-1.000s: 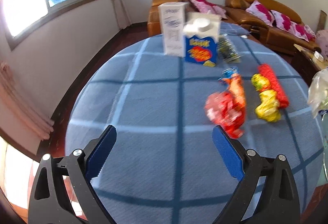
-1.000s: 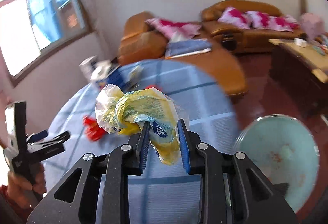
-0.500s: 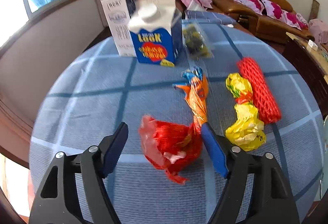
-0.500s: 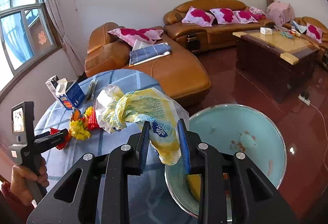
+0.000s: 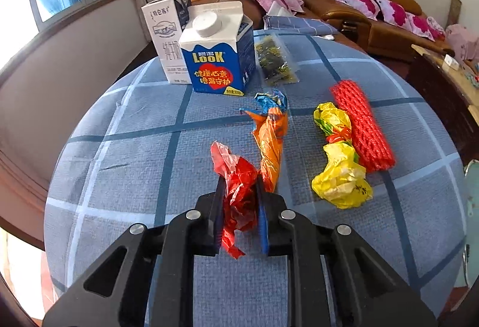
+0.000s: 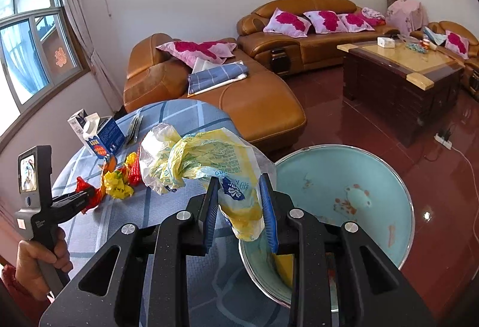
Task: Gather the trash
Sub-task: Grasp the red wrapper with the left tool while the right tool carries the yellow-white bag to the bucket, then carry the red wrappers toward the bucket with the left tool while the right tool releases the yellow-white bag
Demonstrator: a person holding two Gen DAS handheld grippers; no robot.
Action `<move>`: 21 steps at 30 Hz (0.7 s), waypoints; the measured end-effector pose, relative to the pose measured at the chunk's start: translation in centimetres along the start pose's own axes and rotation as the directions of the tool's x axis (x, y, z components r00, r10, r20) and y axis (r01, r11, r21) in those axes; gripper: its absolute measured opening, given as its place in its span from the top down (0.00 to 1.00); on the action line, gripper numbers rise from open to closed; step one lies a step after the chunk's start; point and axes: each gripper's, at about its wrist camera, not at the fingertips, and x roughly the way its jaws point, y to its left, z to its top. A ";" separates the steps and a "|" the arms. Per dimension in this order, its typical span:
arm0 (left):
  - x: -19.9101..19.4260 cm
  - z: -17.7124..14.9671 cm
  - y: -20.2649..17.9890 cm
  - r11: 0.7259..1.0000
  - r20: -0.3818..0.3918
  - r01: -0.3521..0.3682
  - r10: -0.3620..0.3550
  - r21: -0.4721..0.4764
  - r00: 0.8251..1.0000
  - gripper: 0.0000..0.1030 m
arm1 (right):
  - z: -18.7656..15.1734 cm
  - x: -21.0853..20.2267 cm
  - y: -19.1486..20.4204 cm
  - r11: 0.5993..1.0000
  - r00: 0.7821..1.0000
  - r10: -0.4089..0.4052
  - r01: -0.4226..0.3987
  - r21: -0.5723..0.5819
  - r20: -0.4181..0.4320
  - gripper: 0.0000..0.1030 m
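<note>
Red wrapper (image 5: pixel 238 195) pinched between left gripper (image 5: pixel 239 208) fingers (image 5: pixel 218 207), on tablecloth (image 5: pixel 125 165)

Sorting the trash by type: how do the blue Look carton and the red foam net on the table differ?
The blue Look carton stands upright at the far side of the table; the red foam net lies flat nearer its right edge. The carton is a smooth, rigid printed box with a white cap; the net is a soft, meshed sleeve in plain red. Both rest untouched on the checked cloth.
</note>
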 end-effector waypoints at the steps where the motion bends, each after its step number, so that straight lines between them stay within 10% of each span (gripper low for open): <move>1: -0.2 -0.1 0.1 1.000 0.003 0.000 0.000 -0.001 1.000 0.83 | 0.0 -0.1 0.0 1.000 1.000 0.000 0.000 0.000 0.001 0.73; 21: -7.0 -4.0 1.6 0.998 0.054 0.038 -0.035 -0.059 0.998 0.83 | -2.0 -2.2 -2.5 0.986 0.985 -0.164 0.166 -0.022 0.061 0.72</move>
